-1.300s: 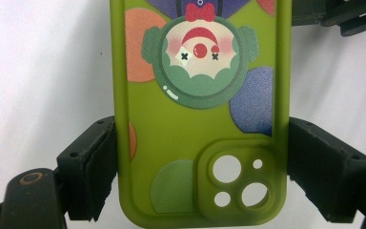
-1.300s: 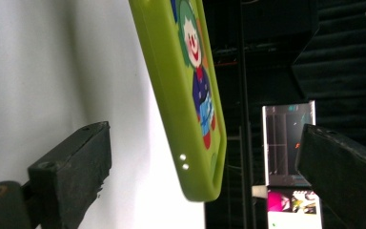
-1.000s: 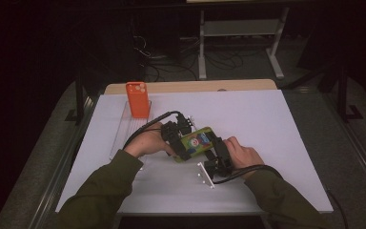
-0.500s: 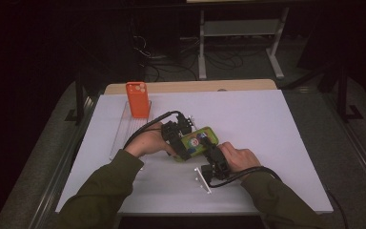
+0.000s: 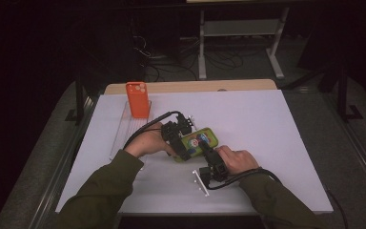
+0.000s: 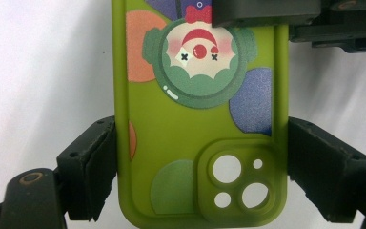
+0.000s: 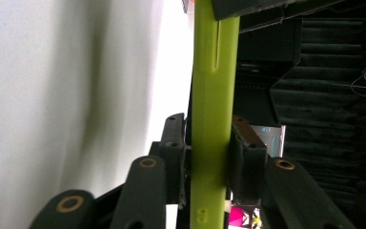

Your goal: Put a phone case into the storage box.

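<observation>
Near the middle of the table (image 5: 276,119), the green phone case (image 5: 199,141) is clamped across its width by the left gripper (image 6: 190,167), and the right gripper (image 7: 208,143), jaws just closing, apparently now pinches its edge, leaving whatever handling follows.

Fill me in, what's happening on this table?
A person is working a green phone case with both grippers. The left gripper is shut on its long sides near the camera cut-out. The right gripper has just been closing across the case's thin edge, and its pads now press on it. An orange phone case stands in a clear rack at the table's far left.
</observation>
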Demonstrator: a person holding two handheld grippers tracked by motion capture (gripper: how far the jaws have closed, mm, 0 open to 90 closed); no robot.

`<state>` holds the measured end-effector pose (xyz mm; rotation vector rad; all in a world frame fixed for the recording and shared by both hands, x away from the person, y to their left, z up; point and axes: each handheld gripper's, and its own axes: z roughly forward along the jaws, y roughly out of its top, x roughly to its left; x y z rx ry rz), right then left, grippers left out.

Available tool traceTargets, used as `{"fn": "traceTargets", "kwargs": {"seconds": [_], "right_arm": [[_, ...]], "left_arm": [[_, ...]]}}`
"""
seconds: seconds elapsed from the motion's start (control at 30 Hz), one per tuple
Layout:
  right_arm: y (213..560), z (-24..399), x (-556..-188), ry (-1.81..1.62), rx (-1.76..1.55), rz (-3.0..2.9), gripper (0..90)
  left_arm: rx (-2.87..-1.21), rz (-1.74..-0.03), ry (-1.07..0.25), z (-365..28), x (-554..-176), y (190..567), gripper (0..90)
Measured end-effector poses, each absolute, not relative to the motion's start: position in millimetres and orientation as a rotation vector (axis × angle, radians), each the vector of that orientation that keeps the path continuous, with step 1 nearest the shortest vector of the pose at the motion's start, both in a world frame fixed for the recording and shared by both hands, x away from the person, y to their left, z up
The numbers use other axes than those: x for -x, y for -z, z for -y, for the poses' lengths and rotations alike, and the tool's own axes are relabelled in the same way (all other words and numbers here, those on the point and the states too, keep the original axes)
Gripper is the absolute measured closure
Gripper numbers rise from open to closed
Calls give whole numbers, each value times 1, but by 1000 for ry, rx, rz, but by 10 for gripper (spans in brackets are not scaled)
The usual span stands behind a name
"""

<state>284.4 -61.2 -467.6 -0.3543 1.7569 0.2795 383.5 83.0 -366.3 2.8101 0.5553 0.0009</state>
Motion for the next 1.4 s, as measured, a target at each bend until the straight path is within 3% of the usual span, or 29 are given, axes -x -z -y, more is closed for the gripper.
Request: {"fn": "traceTargets", "kwargs": {"seconds": [0.43, 0.77, 1.03, 1.4], "right_arm": [[467, 60, -283, -294, 351, -1653, 760], [464, 61, -283, -311, 329, -1704, 762], [456, 66, -287, -380, 224, -1741, 761], [449, 76, -294, -494, 49, -1835, 760]], "left_arm": [[-2768, -548, 3, -87, -384, 364, 149], [-2625, -587, -26, -96, -383, 352, 27], [-2527, -526, -120, -112, -379, 339, 13], [-2364, -589, -178, -135, -376, 336, 0]]}}
